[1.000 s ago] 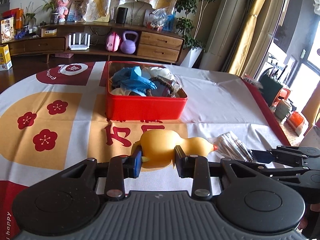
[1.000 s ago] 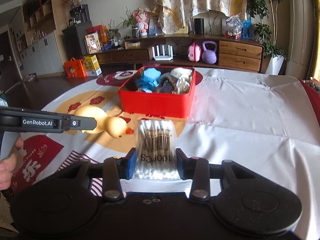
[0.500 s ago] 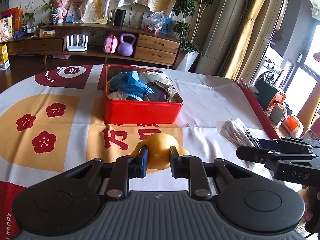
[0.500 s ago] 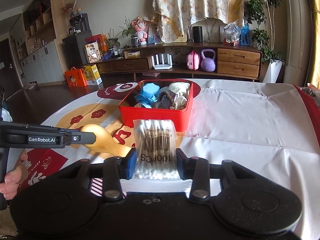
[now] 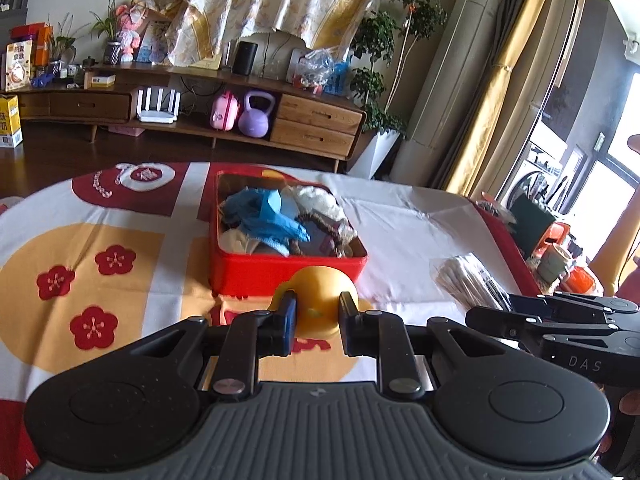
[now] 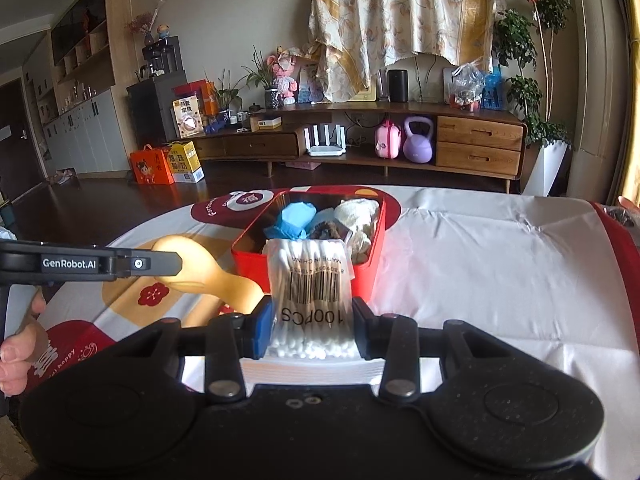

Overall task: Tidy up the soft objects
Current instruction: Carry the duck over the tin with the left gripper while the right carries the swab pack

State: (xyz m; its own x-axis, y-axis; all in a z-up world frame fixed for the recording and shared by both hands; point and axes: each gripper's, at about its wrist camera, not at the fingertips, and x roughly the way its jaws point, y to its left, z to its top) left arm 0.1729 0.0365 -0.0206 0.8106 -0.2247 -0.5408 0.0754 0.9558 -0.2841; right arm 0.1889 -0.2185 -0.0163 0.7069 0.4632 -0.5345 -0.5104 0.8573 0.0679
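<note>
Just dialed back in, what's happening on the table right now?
A person holds both tools. The left hand-held gripper is clamped on a yellow rubber duck; its jaws have just been closing on it. The right hand-held gripper grips a pack of cotton swabs. Both sit just short of the red tin, which already holds soft items.

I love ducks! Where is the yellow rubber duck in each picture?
Left wrist view: soft yellow rubber duck, lower centre, squeezed in the left claw.
Right wrist view: duck at left, behind that claw's arm.
Shared landmark: red rectangular tin box.
</note>
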